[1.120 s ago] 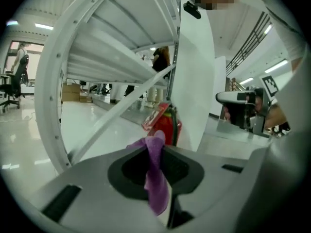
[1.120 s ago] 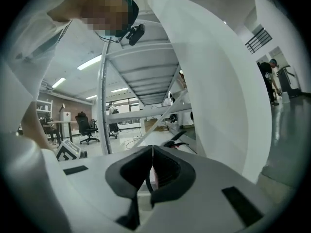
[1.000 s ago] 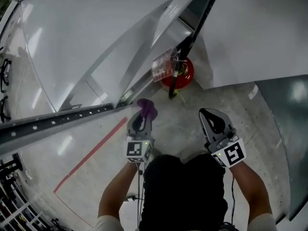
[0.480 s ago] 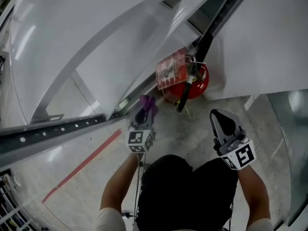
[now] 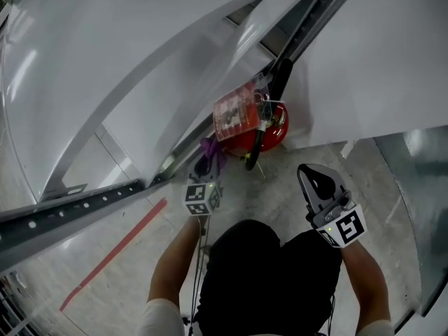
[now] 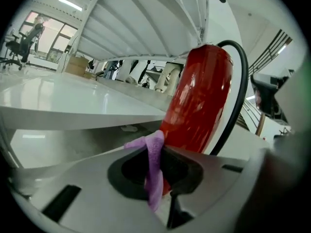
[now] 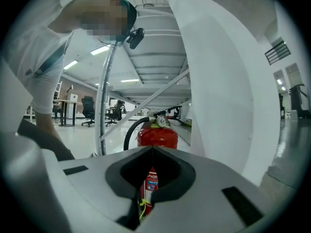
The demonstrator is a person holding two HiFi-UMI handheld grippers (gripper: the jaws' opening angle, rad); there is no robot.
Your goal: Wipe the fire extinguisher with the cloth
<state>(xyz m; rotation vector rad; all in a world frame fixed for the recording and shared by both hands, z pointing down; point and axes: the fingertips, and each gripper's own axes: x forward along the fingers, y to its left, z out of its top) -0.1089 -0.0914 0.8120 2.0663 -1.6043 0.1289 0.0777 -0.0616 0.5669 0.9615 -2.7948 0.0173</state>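
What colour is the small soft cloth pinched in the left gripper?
Light purple; the cloth shows best in the left gripper view.

One red metal fire extinguisher cylinder (image 5: 274, 123) stands on the floor. It carries one black rubber hose (image 5: 256, 144), one round pressure gauge (image 7: 161, 123) and one red printed tag in a clear sleeve (image 5: 234, 114). There is one purple cloth (image 5: 212, 148). There are two hand-held grippers, the left hand-held gripper (image 5: 208, 161) and the right hand-held gripper (image 5: 308, 172). Each bears one cube with square markers, so two cubes. One red painted stripe (image 5: 115, 252) crosses the floor.
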